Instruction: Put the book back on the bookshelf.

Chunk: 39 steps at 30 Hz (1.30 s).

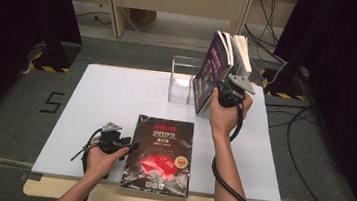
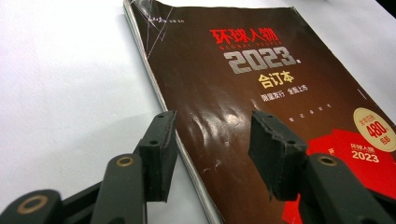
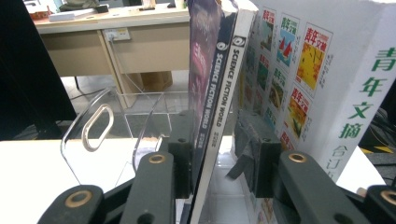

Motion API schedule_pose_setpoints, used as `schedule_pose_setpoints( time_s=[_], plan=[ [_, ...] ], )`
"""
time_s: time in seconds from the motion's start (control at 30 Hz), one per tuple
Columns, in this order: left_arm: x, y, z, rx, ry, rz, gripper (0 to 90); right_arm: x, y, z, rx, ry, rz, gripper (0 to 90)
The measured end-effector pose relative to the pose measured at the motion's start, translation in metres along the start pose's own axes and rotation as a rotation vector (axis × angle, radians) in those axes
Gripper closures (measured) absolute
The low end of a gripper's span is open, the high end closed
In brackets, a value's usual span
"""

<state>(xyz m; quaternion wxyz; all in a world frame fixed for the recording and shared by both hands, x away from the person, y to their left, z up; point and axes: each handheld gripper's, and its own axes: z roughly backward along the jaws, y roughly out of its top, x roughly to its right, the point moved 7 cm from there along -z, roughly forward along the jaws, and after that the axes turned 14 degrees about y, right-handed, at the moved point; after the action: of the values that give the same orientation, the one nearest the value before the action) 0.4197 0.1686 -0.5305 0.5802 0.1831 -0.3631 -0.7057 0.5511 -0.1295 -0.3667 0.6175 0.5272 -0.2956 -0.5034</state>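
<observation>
The right gripper is reaching into a leaning row of books at the far right of the white worktop, just to the right of the clear acrylic book stand, which serves here as the landmark. In the right gripper view its jaws are standing either side of the thin Science Fiction World magazines; the left pad is lying against the purple cover while the right pad is standing clear of the spines, so the jaws are apart and not clamping. Just beyond those magazines, farther from the stand, a thick white digest volume with small colourful cover pictures and green characters on its spine is leaning the same way. In the high view the books are tilting with their tops away from the stand. The stand's curved transparent wall with an oval cut-out is showing to the left of the magazines. Well in front of the stand, near the worktop's near edge, a dark 2023 bound magazine volume with a red graphic is lying flat, face up. The left gripper is resting at that volume's left edge, held in the person's left hand; in the left gripper view its jaws are standing apart, one pad over the bare worktop and the other over the cover, with the volume's edge between them and nothing clamped.
</observation>
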Motion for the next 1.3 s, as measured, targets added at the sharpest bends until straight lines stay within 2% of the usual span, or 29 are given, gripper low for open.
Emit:
schedule_pose_setpoints(
  time_s=[0.67,1.3],
  plan=[
    [0.000,0.001,0.002,0.006,0.002,0.007,50.3,-0.001,-0.005,0.012,-0.035,0.071,-0.032,65.7],
    [-0.001,0.001,0.002,0.003,0.004,0.011,50.6,0.002,-0.016,0.021,-0.085,0.099,-0.039,65.4]
  ],
)
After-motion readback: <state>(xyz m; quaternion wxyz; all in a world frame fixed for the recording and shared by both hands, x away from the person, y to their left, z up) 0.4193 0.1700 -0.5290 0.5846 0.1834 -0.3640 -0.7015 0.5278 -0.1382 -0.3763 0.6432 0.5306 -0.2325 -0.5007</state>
